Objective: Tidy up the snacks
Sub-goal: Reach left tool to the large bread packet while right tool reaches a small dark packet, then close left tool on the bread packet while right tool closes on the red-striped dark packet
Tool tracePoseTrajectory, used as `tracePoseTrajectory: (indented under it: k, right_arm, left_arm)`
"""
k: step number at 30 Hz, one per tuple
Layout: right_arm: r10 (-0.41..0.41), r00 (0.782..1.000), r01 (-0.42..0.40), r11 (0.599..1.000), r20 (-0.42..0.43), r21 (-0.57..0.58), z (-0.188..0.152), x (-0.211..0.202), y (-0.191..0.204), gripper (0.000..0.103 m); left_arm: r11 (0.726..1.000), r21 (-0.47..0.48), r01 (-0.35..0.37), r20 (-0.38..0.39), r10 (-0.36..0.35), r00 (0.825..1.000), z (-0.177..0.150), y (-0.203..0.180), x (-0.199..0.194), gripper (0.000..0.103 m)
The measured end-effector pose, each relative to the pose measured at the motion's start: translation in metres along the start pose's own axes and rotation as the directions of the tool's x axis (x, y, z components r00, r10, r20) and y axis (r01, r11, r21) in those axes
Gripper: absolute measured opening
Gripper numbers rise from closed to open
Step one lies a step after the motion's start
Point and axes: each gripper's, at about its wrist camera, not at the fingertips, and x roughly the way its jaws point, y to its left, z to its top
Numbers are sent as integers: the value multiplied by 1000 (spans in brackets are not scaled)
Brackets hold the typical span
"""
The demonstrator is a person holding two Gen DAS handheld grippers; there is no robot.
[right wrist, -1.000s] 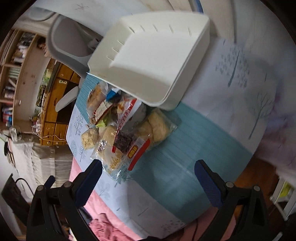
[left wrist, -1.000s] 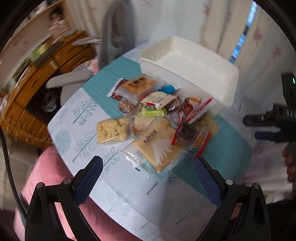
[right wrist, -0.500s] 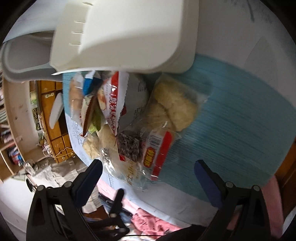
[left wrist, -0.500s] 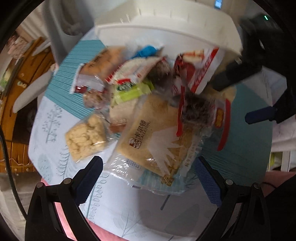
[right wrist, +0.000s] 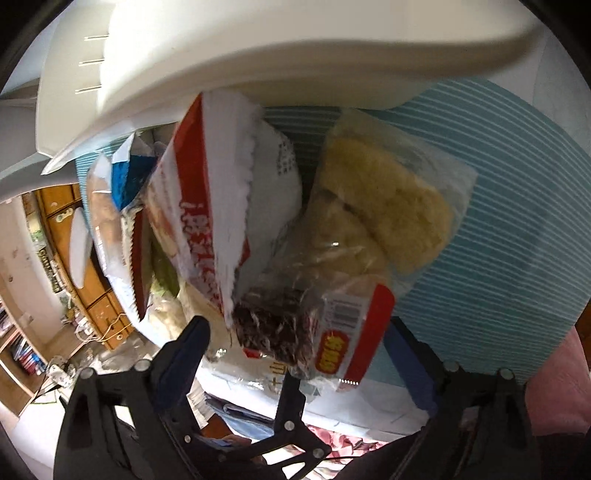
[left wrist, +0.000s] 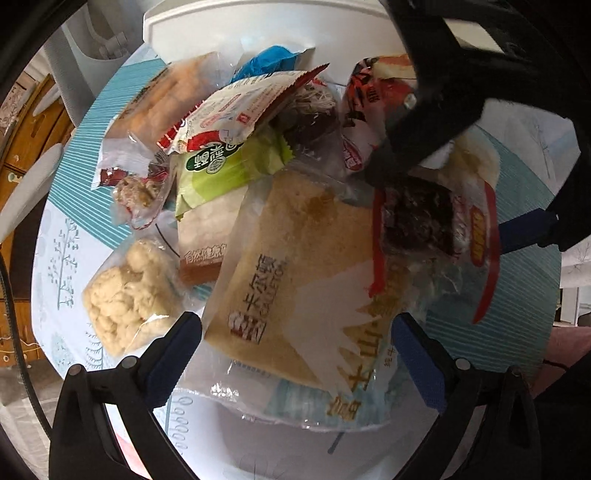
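Note:
A pile of wrapped snacks lies on the table in front of a white bin [left wrist: 236, 33]. My left gripper [left wrist: 295, 343] is open, its fingers on either side of a large tan bread pack [left wrist: 295, 280]. My right gripper [right wrist: 295, 343] is open around a dark cake in a red-edged wrapper [right wrist: 288, 332], which also shows in the left wrist view [left wrist: 417, 218]. Beside it lie a yellow pastry bag [right wrist: 384, 206] and a red-and-white pack [right wrist: 218, 199]. The right gripper also shows at the top right of the left wrist view [left wrist: 458, 177].
A green pack [left wrist: 229, 166], a puffed-rice bag [left wrist: 125, 295], a blue wrapper [left wrist: 273, 59] and an orange biscuit pack [left wrist: 162, 96] lie in the pile. The white bin [right wrist: 258, 48] stands just behind. A wooden cabinet [right wrist: 74, 229] and a grey chair [left wrist: 85, 62] stand past the table's far side.
Both grippers have dropped closer to the pile. The bread pack now sits between my left fingers and the dark cake between my right fingers. Both have stayed open.

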Motion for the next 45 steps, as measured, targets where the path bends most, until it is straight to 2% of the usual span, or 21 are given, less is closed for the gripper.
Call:
tracePoseTrajectory:
  k: [2, 9, 12, 13, 15, 17, 21, 25, 26, 30, 36, 42, 45]
  right_arm:
    - [-27, 1000, 27, 1000, 10, 7, 1, 1, 2, 86]
    - [-60, 998, 59, 998, 15, 24, 3, 0, 5, 76]
    - [-54, 998, 54, 998, 11, 22, 4, 2, 11, 67]
    - [-56, 998, 56, 998, 8, 19, 4, 2, 12, 61]
    - [-50, 999, 50, 999, 9, 20, 4, 2, 13, 58]
    - [-42, 999, 42, 999, 10, 18, 3, 2, 13, 51]
    - [-21, 1000, 21, 1000, 17, 10, 1, -2, 12, 42]
    - [-3, 1000, 3, 1000, 28, -7, -2, -12, 6, 24]
    - [-5, 999, 5, 1000, 34, -11, -4, -13, 5, 20]
    - [-29, 999, 29, 1000, 25, -11, -9, -14, -5, 19]
    - [-25, 1000, 25, 999, 11, -24, -29, -18, -20, 19]
    - [-2, 999, 4, 999, 34, -51, -40, -34, -34, 19]
    - [9, 999, -6, 998, 48, -56, -47, -43, -44, 19]
  left_arm:
    - [1000, -4, 18, 5, -18, 1000, 2, 2, 3, 103]
    - [998, -23, 67, 14, -66, 998, 11, 10, 15, 103]
    - [997, -32, 69, 28, -68, 997, 12, 7, 18, 103]
    - [997, -33, 70, 34, -69, 997, 10, 7, 19, 103]
    - [996, -45, 72, 39, -71, 997, 7, 7, 21, 103]
    - [994, -69, 80, 36, -78, 996, 1, 4, 20, 102]
    - [984, -141, 108, 44, -103, 994, -10, 10, 21, 95]
    - [971, -199, 130, 59, -120, 991, -22, 12, 20, 84]
    - [966, -222, 130, 68, -118, 991, -26, 14, 18, 78]
    - [916, -362, 173, 108, -143, 984, -42, 35, 14, 54]
    - [822, -518, 237, 161, -179, 971, -70, 59, 14, 33]
    - [737, -617, 276, 204, -189, 961, -109, 55, 14, 25]
    - [709, -645, 285, 225, -181, 957, -125, 53, 9, 22]
